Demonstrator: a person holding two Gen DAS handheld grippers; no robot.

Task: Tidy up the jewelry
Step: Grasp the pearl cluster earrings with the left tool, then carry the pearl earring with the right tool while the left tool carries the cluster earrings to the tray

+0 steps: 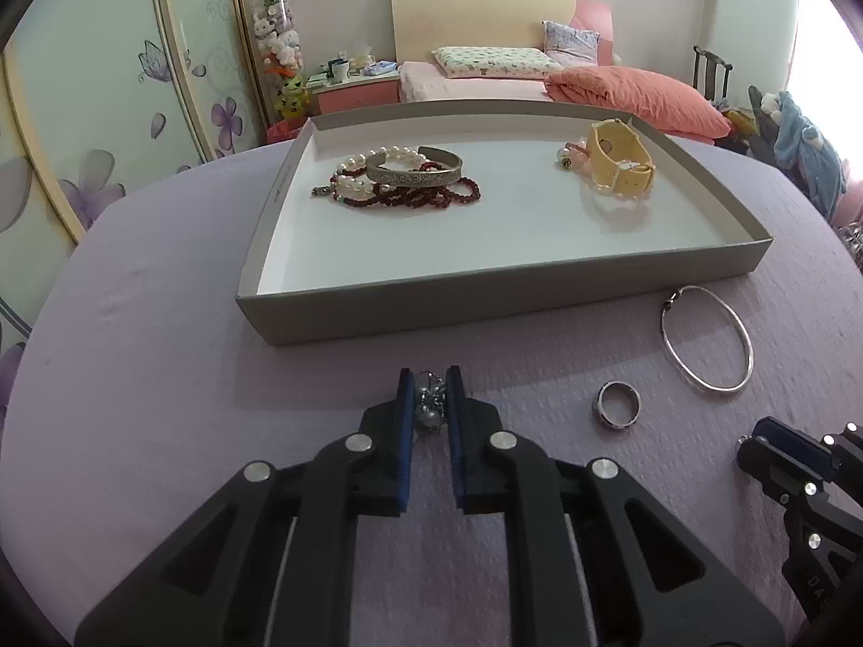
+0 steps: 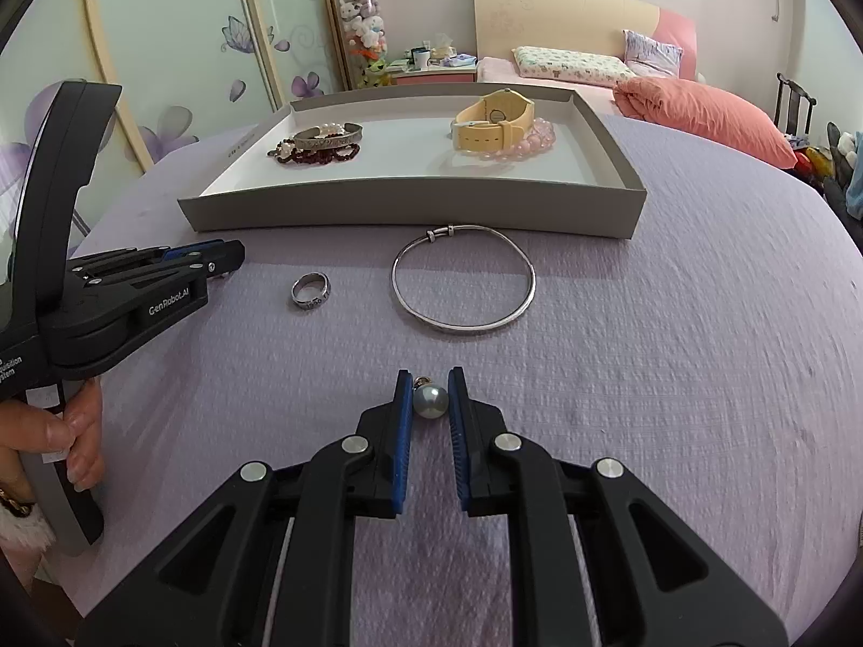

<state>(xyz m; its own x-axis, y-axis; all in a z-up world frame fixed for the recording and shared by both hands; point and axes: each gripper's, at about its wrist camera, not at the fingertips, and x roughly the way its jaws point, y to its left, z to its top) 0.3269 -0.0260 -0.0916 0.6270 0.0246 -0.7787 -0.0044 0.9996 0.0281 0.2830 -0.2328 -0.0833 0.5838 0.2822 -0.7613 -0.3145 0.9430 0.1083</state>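
Note:
My left gripper (image 1: 430, 401) is shut on a silvery beaded pearl piece (image 1: 430, 411) just above the purple cloth, in front of the grey tray (image 1: 485, 299). My right gripper (image 2: 430, 399) is shut on a grey pearl pendant (image 2: 431, 402) near the cloth. A silver ring (image 1: 617, 403) (image 2: 310, 291) and a thin silver bangle (image 1: 706, 345) (image 2: 464, 283) lie on the cloth between them. In the tray lie a silver cuff on pearl and red bead strands (image 1: 412, 175) (image 2: 323, 141) and a yellow watch (image 1: 620, 164) (image 2: 493, 121) on pink beads (image 2: 531, 144).
The purple cloth (image 2: 674, 377) covers a round table. The left gripper's body (image 2: 135, 291) and the person's hand (image 2: 81, 431) show at the left of the right wrist view. A bed (image 1: 512, 81) and wardrobe doors (image 1: 108, 108) stand behind.

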